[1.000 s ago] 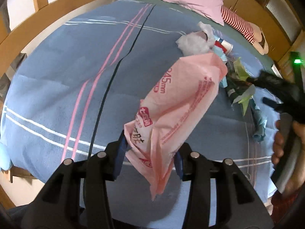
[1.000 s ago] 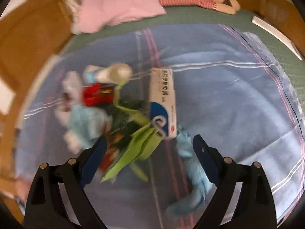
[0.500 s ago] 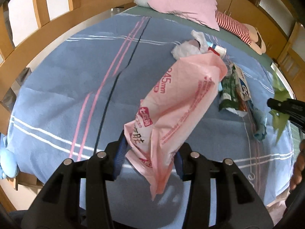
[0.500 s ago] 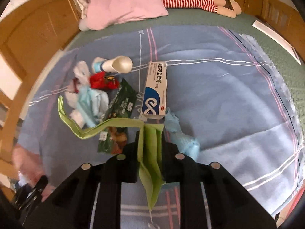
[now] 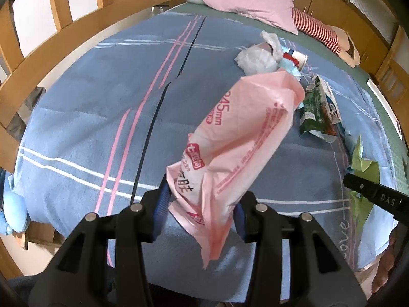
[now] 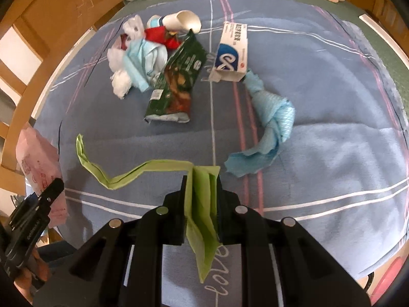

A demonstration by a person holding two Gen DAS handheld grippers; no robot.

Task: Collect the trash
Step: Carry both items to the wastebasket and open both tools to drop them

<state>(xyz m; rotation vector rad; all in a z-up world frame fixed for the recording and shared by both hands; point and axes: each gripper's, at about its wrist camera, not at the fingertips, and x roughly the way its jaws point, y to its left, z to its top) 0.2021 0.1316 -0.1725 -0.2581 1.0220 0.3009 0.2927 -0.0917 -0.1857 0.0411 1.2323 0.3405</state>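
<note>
My left gripper (image 5: 200, 199) is shut on a pink plastic bag (image 5: 242, 138) and holds it up above the blue blanket (image 5: 102, 107). My right gripper (image 6: 200, 186) is shut on a folded green paper strip (image 6: 202, 204), whose long tail (image 6: 107, 174) trails left above the blanket. The strip also shows at the right edge of the left wrist view (image 5: 363, 168). The pink bag shows at the left edge of the right wrist view (image 6: 38, 163). A trash pile lies beyond: a green snack wrapper (image 6: 176, 81), a white-and-blue box (image 6: 232, 53), a blue cloth (image 6: 271, 128), a paper cup (image 6: 184, 20), white and pale-blue tissues (image 6: 133, 61).
A pink pillow (image 5: 250, 2) and a striped soft toy (image 5: 314, 28) lie at the head of the bed. A wooden bed rail (image 5: 64, 35) curves along the left. The blanket's near edge (image 5: 179, 276) drops off just below my grippers.
My right gripper closed on the green paper strip and lifted it back from the pile toward the bed's near edge. My left gripper kept holding the pink bag, drawing back slightly.
</note>
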